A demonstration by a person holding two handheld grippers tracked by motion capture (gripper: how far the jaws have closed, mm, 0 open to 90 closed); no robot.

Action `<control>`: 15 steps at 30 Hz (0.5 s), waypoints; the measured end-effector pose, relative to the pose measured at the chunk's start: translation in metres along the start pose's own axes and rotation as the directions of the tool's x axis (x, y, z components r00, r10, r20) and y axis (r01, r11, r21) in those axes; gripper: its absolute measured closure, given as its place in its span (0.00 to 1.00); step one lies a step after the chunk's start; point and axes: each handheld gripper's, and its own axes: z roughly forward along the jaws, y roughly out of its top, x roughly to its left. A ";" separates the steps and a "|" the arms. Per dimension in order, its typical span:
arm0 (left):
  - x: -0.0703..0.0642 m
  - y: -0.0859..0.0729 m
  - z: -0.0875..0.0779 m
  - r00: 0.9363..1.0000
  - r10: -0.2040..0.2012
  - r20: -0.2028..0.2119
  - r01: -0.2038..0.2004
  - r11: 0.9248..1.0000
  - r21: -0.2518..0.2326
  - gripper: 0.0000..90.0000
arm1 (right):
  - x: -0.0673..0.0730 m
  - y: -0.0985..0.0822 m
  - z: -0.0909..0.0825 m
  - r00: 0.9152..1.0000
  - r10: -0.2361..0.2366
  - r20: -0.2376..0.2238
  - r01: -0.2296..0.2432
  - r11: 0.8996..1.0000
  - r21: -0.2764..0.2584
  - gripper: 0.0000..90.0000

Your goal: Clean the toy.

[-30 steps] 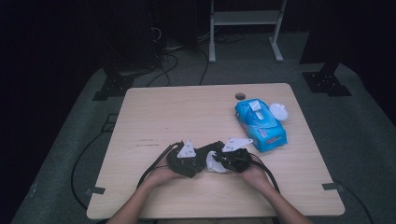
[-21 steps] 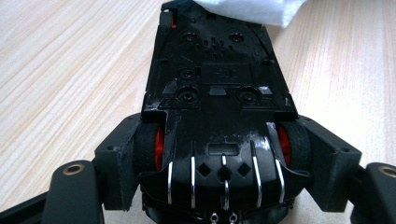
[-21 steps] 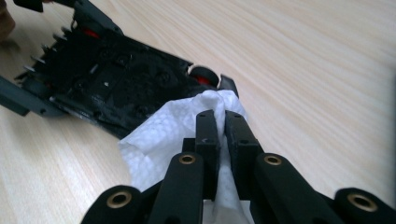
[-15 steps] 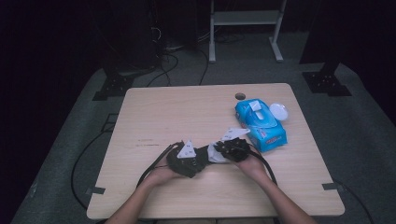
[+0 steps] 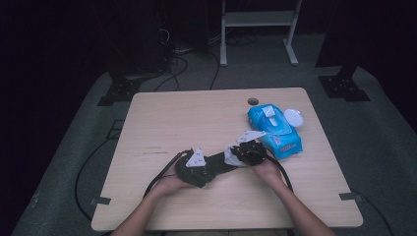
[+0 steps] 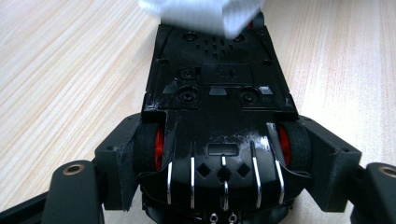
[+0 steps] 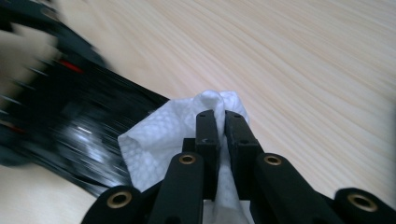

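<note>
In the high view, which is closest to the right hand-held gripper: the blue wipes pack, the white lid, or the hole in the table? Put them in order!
From the right hand-held gripper:
1. Blue wipes pack, just beyond it, to its right.
2. Hole in the table, near the far edge.
3. White lid, beyond the pack at the right edge.

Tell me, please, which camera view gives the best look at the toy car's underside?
The left gripper view: the black toy car lies belly-up between the left gripper jaws, screws and red wheel hubs sharp. In the right gripper view it is a dark blur behind the white wipe. The high view shows a small dark shape.
</note>
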 end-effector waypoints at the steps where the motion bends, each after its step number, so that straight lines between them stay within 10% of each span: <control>1: 0.000 0.000 0.000 1.000 -0.001 0.001 0.001 1.000 0.000 0.28 | 0.004 0.003 0.001 1.000 -0.012 -0.015 0.012 1.000 -0.005 0.94; 8: 0.000 0.000 0.001 1.000 -0.003 0.001 0.003 1.000 0.005 0.28 | 0.039 0.024 0.016 0.991 -0.104 -0.085 0.103 0.995 -0.020 0.94; 15: 0.000 0.000 0.001 1.000 0.000 0.003 0.000 1.000 0.002 0.28 | 0.004 0.012 0.010 0.999 -0.032 0.004 0.032 1.000 0.000 0.94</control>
